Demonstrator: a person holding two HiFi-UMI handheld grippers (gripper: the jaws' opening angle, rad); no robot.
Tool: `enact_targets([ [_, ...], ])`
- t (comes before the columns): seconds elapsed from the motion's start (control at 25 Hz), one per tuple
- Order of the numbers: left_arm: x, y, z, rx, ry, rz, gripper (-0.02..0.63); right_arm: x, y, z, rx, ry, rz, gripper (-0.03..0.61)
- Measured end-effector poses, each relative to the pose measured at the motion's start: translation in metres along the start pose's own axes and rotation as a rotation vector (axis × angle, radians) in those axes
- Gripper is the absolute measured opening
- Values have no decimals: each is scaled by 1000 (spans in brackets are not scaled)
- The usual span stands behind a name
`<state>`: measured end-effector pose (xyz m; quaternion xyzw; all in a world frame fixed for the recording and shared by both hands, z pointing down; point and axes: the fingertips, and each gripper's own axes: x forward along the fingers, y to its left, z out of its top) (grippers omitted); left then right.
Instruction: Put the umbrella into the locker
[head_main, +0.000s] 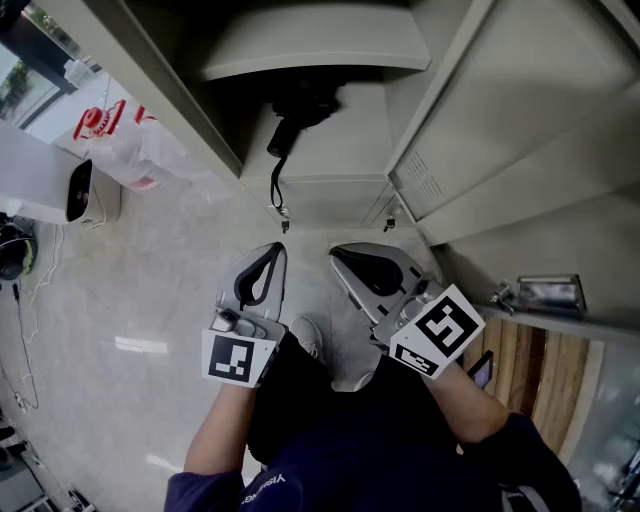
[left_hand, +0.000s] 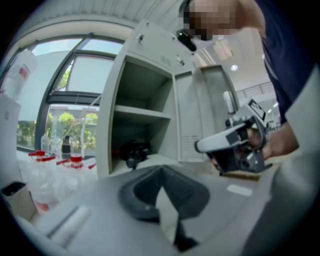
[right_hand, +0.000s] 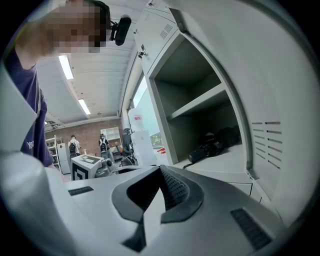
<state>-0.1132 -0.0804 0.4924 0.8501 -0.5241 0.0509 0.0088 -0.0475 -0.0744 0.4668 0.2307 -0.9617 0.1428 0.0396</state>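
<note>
umbrella (head_main: 300, 105) lies folded on the floor of the locker's (head_main: 330, 165) lower compartment, under the shelf. it sits straight ahead of both sets of jaws and well apart from them. its long axis runs front to back, slightly slanted, with the handle end towards the opening and the wrist strap (head_main: 275, 190) hanging over the front lip. in the right gripper view the same dark bundle (right_hand: 215, 142) rests deep on that floor.

left gripper (head_main: 272, 252) is more in line with the handle. right gripper (head_main: 340, 252) stands closer to the open door (head_main: 520, 120), which swings out on that side. both are held side by side at about the same height, pointing roughly level at the opening, with neither touching the locker. each pair of jaws is pressed together with nothing between them, as each gripper's own view shows.

judging by this, the umbrella is already in place. if the door is to be shut, the right hand is better placed to push it.
</note>
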Motion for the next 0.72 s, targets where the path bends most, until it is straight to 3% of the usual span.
enact_targets([
  [0.72, -2, -2, -6, 6, 28, -8, 3, -1, 1, -6, 1, 19, -1, 6],
])
